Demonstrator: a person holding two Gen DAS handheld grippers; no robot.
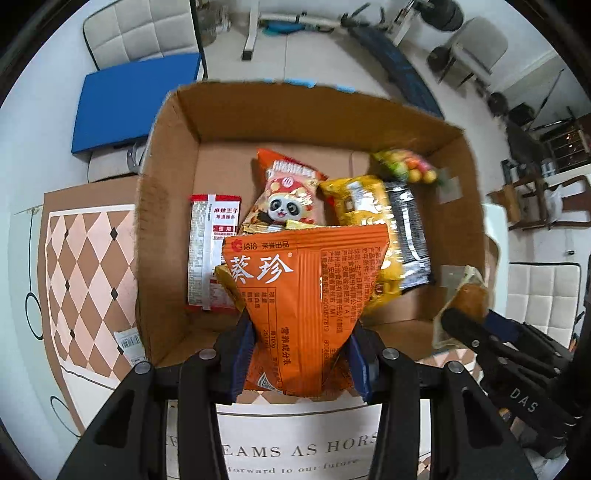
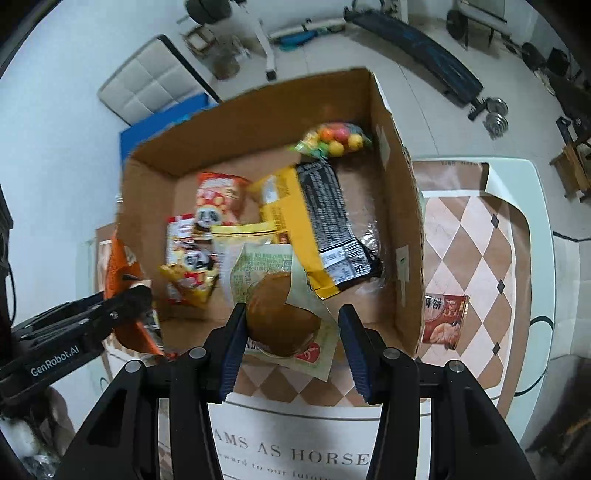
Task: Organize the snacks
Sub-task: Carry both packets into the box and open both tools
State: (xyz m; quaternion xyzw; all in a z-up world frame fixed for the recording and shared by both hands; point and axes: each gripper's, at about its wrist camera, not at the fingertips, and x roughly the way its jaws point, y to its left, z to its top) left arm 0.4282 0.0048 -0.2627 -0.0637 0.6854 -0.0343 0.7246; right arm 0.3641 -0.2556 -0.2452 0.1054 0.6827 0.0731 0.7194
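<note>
An open cardboard box [image 1: 173, 155] [image 2: 402, 206] on the table holds several snack packs: a panda bag [image 1: 284, 199], a yellow and black pack [image 1: 388, 229] [image 2: 314, 221], a red and white pack [image 1: 210, 247] and a bag of coloured balls [image 2: 336, 138]. My left gripper [image 1: 301, 354] is shut on an orange sunflower-seed bag [image 1: 306, 295] at the box's near edge. My right gripper [image 2: 291, 343] is shut on a wrapped brown bun [image 2: 282, 317], also at the near edge; the bun [image 1: 469, 295] shows at the right of the left wrist view.
A red snack pack [image 2: 445, 319] lies on the checked tablecloth [image 2: 469, 258] right of the box. A blue pad [image 1: 129, 107] and white padded chairs [image 1: 136, 33] stand beyond the table. Gym gear lies on the floor behind.
</note>
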